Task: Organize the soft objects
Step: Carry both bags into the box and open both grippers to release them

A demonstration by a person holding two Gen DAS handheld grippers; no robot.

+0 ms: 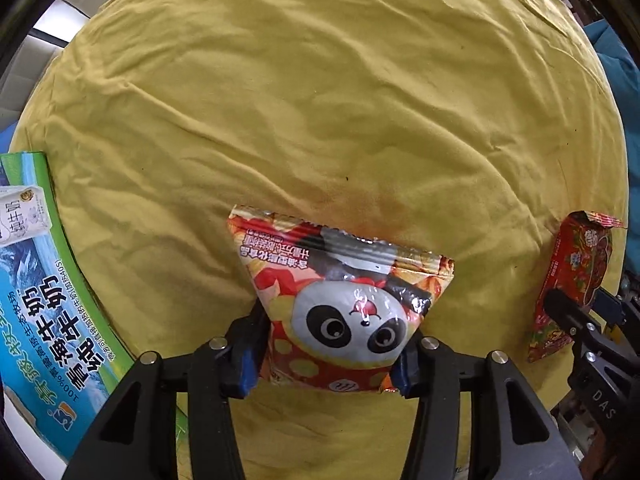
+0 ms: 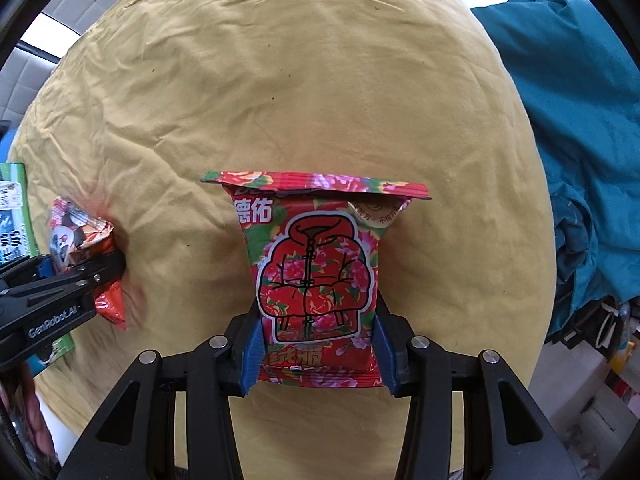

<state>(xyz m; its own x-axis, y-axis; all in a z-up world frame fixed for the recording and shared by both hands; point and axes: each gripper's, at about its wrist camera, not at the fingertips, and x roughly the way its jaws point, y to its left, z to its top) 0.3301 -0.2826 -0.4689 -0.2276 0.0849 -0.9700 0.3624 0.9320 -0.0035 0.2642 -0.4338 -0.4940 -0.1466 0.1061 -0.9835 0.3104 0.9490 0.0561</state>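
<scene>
My left gripper (image 1: 326, 350) is shut on a panda snack bag (image 1: 340, 304), red and orange with a white panda face, held over the yellow cloth (image 1: 320, 100). My right gripper (image 2: 316, 344) is shut on a red floral packet (image 2: 316, 276) with a drawn padded jacket, also over the yellow cloth (image 2: 300, 80). In the left wrist view the floral packet (image 1: 572, 276) and right gripper show at the right edge. In the right wrist view the panda bag (image 2: 80, 248) and left gripper show at the left edge.
A blue and green milk carton box (image 1: 48, 292) lies at the left edge of the cloth; it also shows in the right wrist view (image 2: 14, 216). A teal fabric heap (image 2: 580, 120) lies to the right. Cluttered items sit at lower right.
</scene>
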